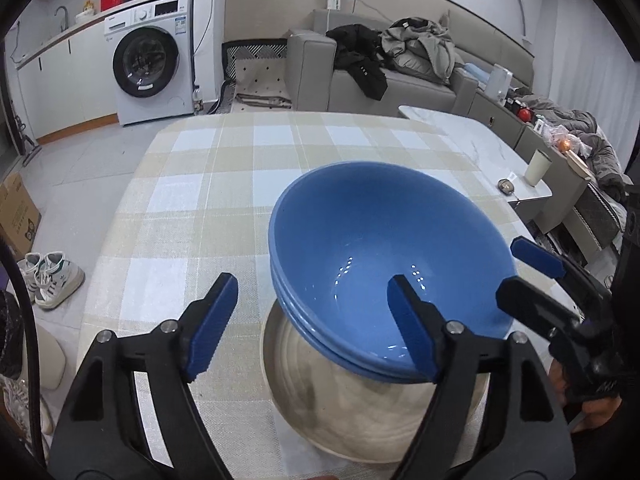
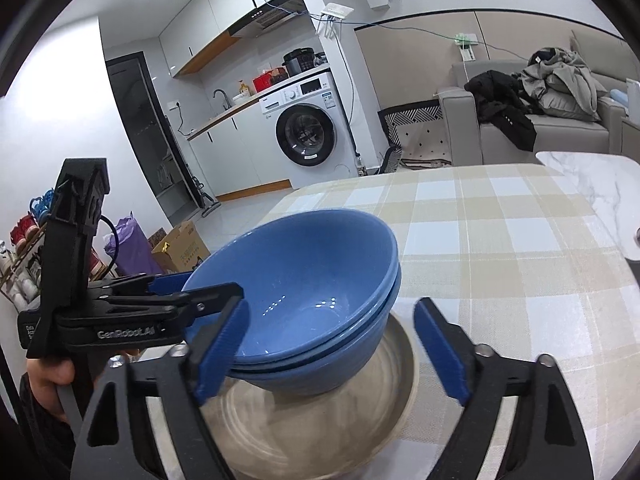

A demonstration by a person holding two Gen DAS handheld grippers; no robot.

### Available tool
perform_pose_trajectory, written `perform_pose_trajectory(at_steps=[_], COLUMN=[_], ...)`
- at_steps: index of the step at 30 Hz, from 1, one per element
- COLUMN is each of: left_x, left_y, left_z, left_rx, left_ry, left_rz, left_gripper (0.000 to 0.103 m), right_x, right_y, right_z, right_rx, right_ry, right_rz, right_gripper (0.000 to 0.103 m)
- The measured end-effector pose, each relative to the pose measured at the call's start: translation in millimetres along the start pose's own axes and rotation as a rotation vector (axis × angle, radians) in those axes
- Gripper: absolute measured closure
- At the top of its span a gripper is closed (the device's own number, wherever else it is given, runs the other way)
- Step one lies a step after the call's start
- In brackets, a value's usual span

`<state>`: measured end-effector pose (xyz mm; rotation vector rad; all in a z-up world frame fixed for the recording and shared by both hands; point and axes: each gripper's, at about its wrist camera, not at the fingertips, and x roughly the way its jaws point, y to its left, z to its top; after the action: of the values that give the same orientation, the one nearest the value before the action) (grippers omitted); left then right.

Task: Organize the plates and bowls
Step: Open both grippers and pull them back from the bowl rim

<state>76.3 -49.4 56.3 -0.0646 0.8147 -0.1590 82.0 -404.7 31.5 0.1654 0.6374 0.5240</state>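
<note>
Two nested blue bowls (image 1: 384, 256) sit tilted inside a beige speckled plate (image 1: 360, 412) on the checked tablecloth. My left gripper (image 1: 316, 320) is open, its right finger inside the top bowl, its left finger out over the cloth. My right gripper (image 2: 332, 348) is open, with the bowls' (image 2: 304, 280) near side and the plate (image 2: 320, 420) between its fingers. The left gripper (image 2: 192, 292) shows in the right wrist view at the bowls' left rim. The right gripper (image 1: 520, 272) shows in the left wrist view at the bowls' right rim.
The checked tablecloth (image 1: 224, 184) covers the table beyond the bowls. A marble side table (image 1: 480, 140) with a cup (image 1: 538, 166) stands at the right. A sofa with clothes (image 1: 400, 52) and a washing machine (image 1: 148, 60) stand behind.
</note>
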Motion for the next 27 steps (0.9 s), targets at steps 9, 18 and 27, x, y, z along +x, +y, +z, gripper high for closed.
perform_pose_trajectory(at_steps=[9,18,27], left_x=[-25,-44,-41], left_y=[21,40,47], left_z=[-14,-36,-62], left_rx=[0.023,0.021,0.056], left_ry=[-0.097,-0.216,-0.284], left_rz=[-0.016,-0.010,-0.001], left_gripper=[0.011,0.001,0.001], right_x=[-14,-19,-30], right_y=[-9,4,-6], right_z=[7,-13,-28], right_rx=[-0.021,-0.159,-0.173], right_ry=[-0.053,-0.071,-0.117], right_rz=[0.014,0.029,0.050], right_gripper=[0.001,0.001,0.000])
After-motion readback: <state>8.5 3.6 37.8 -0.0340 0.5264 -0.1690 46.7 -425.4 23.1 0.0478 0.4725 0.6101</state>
